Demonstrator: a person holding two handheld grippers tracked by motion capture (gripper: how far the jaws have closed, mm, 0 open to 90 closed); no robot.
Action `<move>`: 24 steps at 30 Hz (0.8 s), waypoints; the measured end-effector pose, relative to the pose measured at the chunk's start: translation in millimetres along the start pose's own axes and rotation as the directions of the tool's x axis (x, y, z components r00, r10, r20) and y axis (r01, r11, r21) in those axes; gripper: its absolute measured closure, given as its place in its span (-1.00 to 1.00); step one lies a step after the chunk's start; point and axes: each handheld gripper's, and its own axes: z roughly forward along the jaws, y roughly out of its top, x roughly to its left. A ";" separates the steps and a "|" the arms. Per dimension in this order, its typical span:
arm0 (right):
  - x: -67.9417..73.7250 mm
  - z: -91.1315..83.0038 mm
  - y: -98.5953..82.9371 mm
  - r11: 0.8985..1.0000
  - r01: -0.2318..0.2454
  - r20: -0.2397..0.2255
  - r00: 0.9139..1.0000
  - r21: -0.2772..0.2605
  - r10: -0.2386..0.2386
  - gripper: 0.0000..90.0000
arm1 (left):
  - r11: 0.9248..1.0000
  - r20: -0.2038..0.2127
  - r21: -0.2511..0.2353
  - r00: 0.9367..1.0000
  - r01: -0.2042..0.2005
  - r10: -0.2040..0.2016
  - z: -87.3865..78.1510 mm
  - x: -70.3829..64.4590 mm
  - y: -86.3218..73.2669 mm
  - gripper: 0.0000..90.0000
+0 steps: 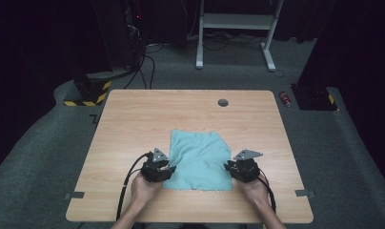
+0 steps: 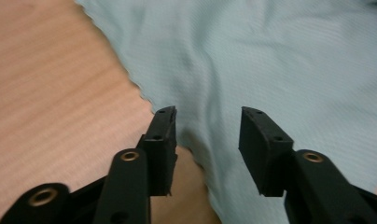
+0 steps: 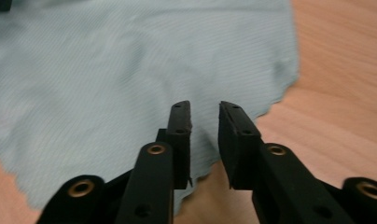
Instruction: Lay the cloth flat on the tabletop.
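Light wood-grain tabletop (image 1: pixel 133 124) on grey carpet in a dark room, white desk frame (image 1: pixel 236 21) at upper centre of the high view; a pale teal woven cloth (image 1: pixel 200 160) with pinked edges lies slightly rumpled at lower centre of that view, between the two hand-held tools. Left gripper (image 2: pixel 207 135) has its jaws spread wide over the cloth's lower left edge; right gripper (image 3: pixel 205 126) has jaws narrowly parted over the lower right corner, nothing pinched. Judged light, soft, limp and non-fragile: best taken at the near corners, pinching low so one layer lifts without bunching.
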 end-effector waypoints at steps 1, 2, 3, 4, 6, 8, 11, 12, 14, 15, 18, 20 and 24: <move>-4.3 1.0 1.8 1.000 -0.028 -0.001 1.000 0.003 0.028 0.57 | 1.000 -0.017 -0.012 1.000 0.012 -0.012 3.4 2.5 0.6 0.16; -7.7 2.5 3.7 0.999 -0.045 0.004 0.999 0.003 0.045 0.54 | 0.999 -0.032 -0.024 0.999 0.027 -0.028 7.9 5.6 1.0 0.13; -11.1 4.2 6.2 0.998 -0.059 0.016 0.998 0.004 0.059 0.50 | 0.999 -0.046 -0.029 0.998 0.035 -0.037 10.5 7.6 1.2 0.10; -13.1 5.5 7.8 0.998 -0.068 0.023 0.997 0.002 0.068 0.46 | 0.998 -0.057 -0.035 0.997 0.054 -0.056 14.6 10.9 1.5 0.07; -18.1 9.3 13.3 0.996 -0.085 0.041 0.996 -0.002 0.085 0.42 | 0.997 -0.067 -0.039 0.996 0.061 -0.064 16.9 13.2 1.5 0.03; -21.2 13.3 18.5 0.995 -0.099 0.051 0.994 0.004 0.099 0.40 | 0.996 -0.103 -0.058 0.992 0.062 -0.067 21.0 16.8 0.9 0.00; -25.3 20.0 26.3 0.995 -0.104 0.066 0.993 0.011 0.103 0.40 | 0.997 -0.128 -0.065 0.990 0.048 -0.056 21.5 19.4 0.4 -0.06; -26.7 22.4 28.8 0.994 -0.106 0.073 0.992 0.007 0.106 0.41 | 0.997 -0.143 -0.069 0.989 0.036 -0.046 21.3 19.0 0.3 -0.06; -30.0 27.0 34.6 0.993 -0.116 0.085 0.990 0.006 0.115 0.43 | 0.998 -0.154 -0.063 0.988 0.025 -0.034 21.2 19.7 0.4 -0.06; -31.5 29.5 37.8 0.993 -0.119 0.090 0.989 0.008 0.117 0.44 | 0.997 -0.152 -0.066 0.988 0.031 -0.041 21.5 20.2 0.3 -0.07; -34.6 37.1 45.6 0.990 -0.138 0.107 0.985 0.010 0.136 0.45 | 0.997 -0.148 -0.062 0.987 0.051 -0.060 21.8 22.2 0.4 -0.15; -35.3 41.1 48.0 0.990 -0.144 0.117 0.983 0.004 0.143 0.46 | 0.995 -0.137 -0.056 0.986 0.086 -0.093 22.3 25.5 0.5 -0.20; -38.8 49.5 48.1 0.986 -0.163 0.136 0.978 0.033 0.157 0.46 | 0.995 -0.139 -0.058 0.986 0.086 -0.093 22.5 25.3 0.5 -0.21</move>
